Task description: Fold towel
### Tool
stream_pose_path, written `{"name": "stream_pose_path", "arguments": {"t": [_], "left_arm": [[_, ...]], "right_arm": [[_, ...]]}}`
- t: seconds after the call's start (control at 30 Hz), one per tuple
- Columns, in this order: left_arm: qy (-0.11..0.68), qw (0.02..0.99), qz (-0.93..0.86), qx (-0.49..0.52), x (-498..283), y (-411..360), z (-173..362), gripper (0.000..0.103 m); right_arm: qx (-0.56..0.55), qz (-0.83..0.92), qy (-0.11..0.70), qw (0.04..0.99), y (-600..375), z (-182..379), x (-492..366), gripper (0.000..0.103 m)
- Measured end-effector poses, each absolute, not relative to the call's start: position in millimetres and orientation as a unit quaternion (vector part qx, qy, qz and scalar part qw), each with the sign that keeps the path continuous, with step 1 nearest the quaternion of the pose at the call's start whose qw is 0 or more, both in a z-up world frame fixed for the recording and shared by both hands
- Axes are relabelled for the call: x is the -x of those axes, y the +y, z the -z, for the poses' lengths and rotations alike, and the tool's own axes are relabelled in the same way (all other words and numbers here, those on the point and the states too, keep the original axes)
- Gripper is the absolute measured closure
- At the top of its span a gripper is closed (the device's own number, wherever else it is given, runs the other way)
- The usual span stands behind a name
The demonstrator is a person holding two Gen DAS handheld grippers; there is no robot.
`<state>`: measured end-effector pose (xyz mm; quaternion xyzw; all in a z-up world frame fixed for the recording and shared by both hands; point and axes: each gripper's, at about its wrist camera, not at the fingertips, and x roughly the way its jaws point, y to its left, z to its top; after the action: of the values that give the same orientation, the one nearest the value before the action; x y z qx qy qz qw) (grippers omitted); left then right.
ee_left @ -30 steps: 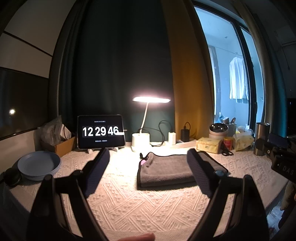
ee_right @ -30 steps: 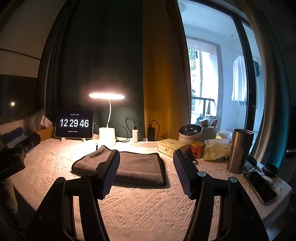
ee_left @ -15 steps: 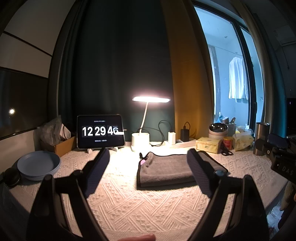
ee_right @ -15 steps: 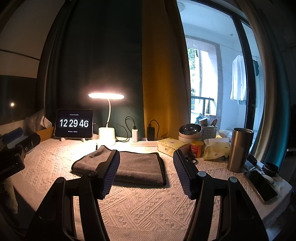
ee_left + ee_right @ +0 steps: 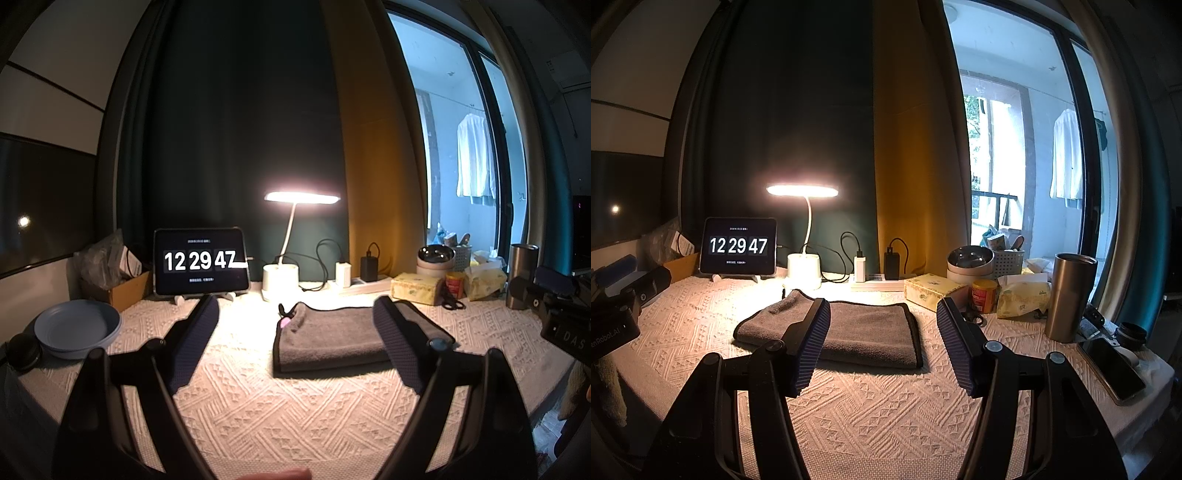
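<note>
We judge the towel (image 5: 332,338) is already folded at least once, so the step in hand is either another fold or pulling away; can't tell which.

If another fold: we'd come in low w/ both tools, each taking one corner of the same edge, pinch all layers together, lift only enough to clear, carry across, line up the edges before letting go. The cloth looks thick and limp, so a shallow pinch would likely drop a layer.

Left gripper (image 5: 295,339), lower centre of its frame: jaws wide, nothing between them, well short of the towel.

Towel sits mid-frame in both views on the white knit table cover (image 5: 280,402), in front of the lamp (image 5: 280,286). Grey, dark-bound edge, flat rectangle; its rear left corner humps up, w/ a small pink tag (image 5: 285,323) showing.

Right gripper (image 5: 882,347), lower centre of its frame: jaws wide too, empty, near the towel's front edge but apart from it.
</note>
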<state>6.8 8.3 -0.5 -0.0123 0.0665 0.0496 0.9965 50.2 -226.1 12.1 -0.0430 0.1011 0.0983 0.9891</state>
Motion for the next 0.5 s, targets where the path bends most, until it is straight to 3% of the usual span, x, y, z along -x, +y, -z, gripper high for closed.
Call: {"name": "stream_pose_path", "arguments": {"t": [0.5], "left_arm": [[0.066, 0.997, -0.048, 0.013, -7.0, 7.4, 0.7, 0.017]], "right_arm": [[0.042, -0.098, 0.101, 0.989, -226.4, -11.8, -50.5, 0.04]]}}
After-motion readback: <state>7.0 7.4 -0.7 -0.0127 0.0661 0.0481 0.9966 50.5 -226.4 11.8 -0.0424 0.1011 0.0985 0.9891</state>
